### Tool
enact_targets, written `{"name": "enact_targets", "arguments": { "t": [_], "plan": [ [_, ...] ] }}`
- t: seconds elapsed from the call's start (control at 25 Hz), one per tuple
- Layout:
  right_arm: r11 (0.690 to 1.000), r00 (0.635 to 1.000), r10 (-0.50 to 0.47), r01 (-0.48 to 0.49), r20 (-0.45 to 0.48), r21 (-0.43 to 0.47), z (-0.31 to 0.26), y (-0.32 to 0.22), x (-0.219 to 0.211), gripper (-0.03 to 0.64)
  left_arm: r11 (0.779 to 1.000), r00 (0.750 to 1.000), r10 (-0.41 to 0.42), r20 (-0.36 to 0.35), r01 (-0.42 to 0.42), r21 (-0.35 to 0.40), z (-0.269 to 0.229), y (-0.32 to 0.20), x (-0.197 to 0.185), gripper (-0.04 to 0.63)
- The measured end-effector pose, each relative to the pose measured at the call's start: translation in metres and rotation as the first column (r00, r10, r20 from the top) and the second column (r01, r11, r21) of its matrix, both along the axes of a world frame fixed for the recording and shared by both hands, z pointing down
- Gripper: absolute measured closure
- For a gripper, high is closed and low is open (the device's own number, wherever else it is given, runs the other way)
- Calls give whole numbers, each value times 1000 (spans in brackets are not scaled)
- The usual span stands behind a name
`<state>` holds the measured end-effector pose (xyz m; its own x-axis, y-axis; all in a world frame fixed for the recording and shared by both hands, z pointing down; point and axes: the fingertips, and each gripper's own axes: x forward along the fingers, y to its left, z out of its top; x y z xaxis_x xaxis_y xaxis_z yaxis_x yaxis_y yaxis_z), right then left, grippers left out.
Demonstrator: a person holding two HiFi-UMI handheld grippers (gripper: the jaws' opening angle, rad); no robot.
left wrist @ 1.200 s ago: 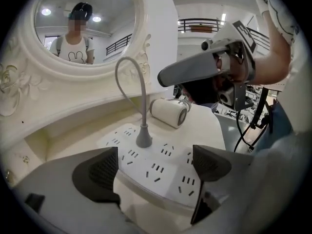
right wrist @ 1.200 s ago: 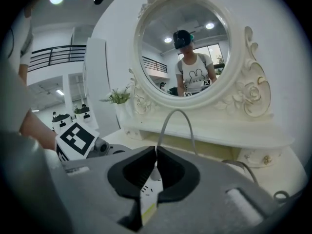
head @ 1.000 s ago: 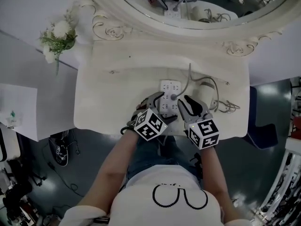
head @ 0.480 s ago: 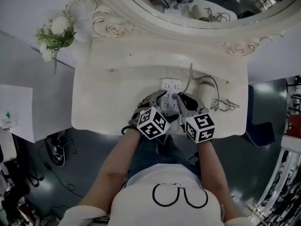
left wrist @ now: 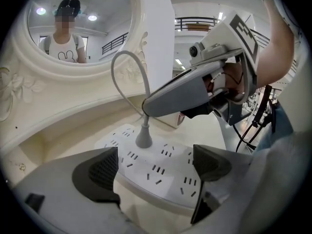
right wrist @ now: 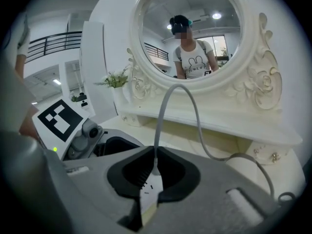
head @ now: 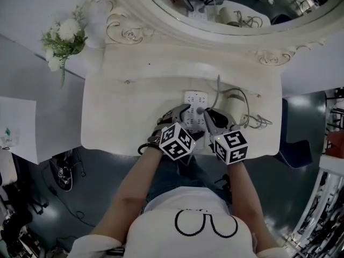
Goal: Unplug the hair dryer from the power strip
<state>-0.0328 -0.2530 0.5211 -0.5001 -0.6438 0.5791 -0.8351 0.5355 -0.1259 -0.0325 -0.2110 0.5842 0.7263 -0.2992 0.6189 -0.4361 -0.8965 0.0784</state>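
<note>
A white power strip (head: pixel 194 99) lies near the front edge of the cream vanity table (head: pixel 129 117). The grey plug (left wrist: pixel 144 138) of the hair dryer (head: pixel 232 105) stands in one of its sockets, and the grey cable (right wrist: pixel 168 106) arches up from it. My left gripper (left wrist: pixel 153 172) straddles the near end of the strip, with a pad against each side. My right gripper (right wrist: pixel 155 172) is shut on the neck of the plug, where the cable enters between its pads. In the head view both grippers sit side by side over the strip, left gripper (head: pixel 185 117) and right gripper (head: pixel 207 113).
An ornate oval mirror (head: pixel 231 4) rises behind the table. A bunch of white flowers (head: pixel 64 39) stands at the back left. The dryer's coiled cord (head: pixel 258 121) lies at the right end. A white sheet (head: pixel 16 128) lies on a lower surface at the left.
My right gripper has shifted slightly left onto the plug and its jaws have come together on it. The left gripper has stayed on the strip.
</note>
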Motion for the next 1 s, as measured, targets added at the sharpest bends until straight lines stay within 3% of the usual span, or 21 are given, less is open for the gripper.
{"name": "enact_targets", "arguments": {
  "t": [0.24,0.44,0.72,0.88,1.0],
  "plan": [
    [998,997,-38,41,-60,44,-2,-4,-9,594,1000,1000,1,-29,0,22,-1,1,2,123],
    [1000,1000,14,-14,-10,-7,-2,-1,9,592,1000,999,6,-39,-5,26,-1,-3,2,123],
    [998,994,-49,52,-95,29,-4,-4,-9,594,999,999,27,-32,-27,26,-1,0,5,123],
    [1000,1000,24,-24,-17,3,-5,-7,9,594,1000,999,-7,-39,8,28,-1,-6,2,123],
    [1000,999,16,-16,-35,5,-6,3,9,594,1000,999,-4,-38,5,28,-1,-7,3,123]
  ]
}}
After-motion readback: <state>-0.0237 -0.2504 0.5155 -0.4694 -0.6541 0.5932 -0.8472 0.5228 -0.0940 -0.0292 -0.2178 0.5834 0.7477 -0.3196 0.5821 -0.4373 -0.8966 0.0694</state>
